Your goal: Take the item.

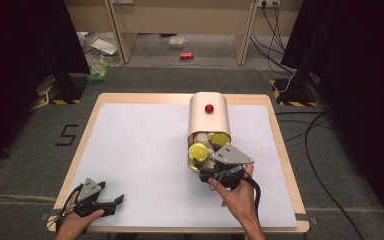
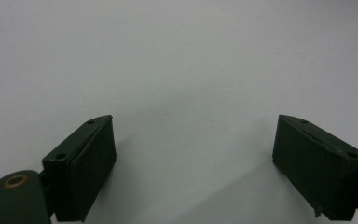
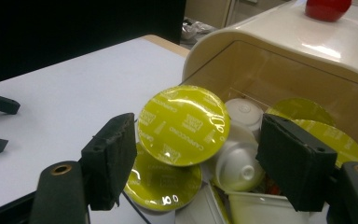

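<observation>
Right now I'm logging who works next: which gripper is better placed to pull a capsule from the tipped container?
The right gripper: open at the container's mouth, jaws flanking a yellow-lidded capsule. The left gripper sits open over bare table.

One cream container [image 1: 209, 120]; several yellow-lidded capsules [image 3: 182, 125]; two hand-held grippers [image 1: 116, 201].

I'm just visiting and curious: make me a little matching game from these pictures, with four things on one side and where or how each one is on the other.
Things:
1. cream container
2. red knob
3. left tongs
4. yellow-lidded capsule

Places or states:
A. between the open right tongs
B. lying on its side, mouth toward the person
C. open over bare white tabletop, near corner
D. on top of the container's shell

Pairs: 1-B, 2-D, 3-C, 4-A
</observation>
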The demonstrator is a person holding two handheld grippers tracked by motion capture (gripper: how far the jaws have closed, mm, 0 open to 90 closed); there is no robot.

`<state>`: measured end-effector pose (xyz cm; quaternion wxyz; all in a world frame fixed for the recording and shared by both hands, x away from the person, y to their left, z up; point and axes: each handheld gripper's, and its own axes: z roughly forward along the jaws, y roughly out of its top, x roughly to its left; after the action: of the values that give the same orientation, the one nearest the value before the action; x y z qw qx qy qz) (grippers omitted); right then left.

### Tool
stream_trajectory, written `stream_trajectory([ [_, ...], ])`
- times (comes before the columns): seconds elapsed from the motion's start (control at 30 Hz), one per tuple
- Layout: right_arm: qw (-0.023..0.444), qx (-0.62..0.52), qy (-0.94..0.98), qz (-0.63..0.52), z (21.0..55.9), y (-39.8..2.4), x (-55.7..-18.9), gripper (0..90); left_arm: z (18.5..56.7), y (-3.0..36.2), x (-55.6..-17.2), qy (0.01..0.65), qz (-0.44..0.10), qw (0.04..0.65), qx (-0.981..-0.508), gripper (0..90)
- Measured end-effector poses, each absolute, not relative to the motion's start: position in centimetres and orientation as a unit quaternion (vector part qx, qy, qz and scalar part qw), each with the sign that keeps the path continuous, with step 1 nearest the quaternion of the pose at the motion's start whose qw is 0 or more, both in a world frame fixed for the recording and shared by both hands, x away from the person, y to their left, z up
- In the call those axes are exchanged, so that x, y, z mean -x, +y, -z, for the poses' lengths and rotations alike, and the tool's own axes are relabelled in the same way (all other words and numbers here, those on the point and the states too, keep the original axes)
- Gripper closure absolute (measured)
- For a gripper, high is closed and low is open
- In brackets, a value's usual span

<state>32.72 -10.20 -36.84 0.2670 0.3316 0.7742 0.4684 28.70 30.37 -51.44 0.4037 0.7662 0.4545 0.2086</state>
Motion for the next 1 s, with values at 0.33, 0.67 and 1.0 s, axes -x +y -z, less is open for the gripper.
stream_trajectory([
  [0.33,0.263,-0.329,0.779,-0.464,37.2,-9.3,-33.4,28.3,51.4,30.4,-28.7,0.454,-0.209,0.404,-0.766,12.6],
  [0.67,0.264,-0.330,0.781,-0.460,37.5,-8.7,-34.1,29.4,51.4,30.4,-28.7,0.454,-0.209,0.404,-0.766,12.6],
  [1.0,0.260,-0.327,0.785,-0.457,37.7,-8.2,-34.3,38.3,51.4,30.4,-28.7,0.454,-0.208,0.404,-0.766,12.6],
])
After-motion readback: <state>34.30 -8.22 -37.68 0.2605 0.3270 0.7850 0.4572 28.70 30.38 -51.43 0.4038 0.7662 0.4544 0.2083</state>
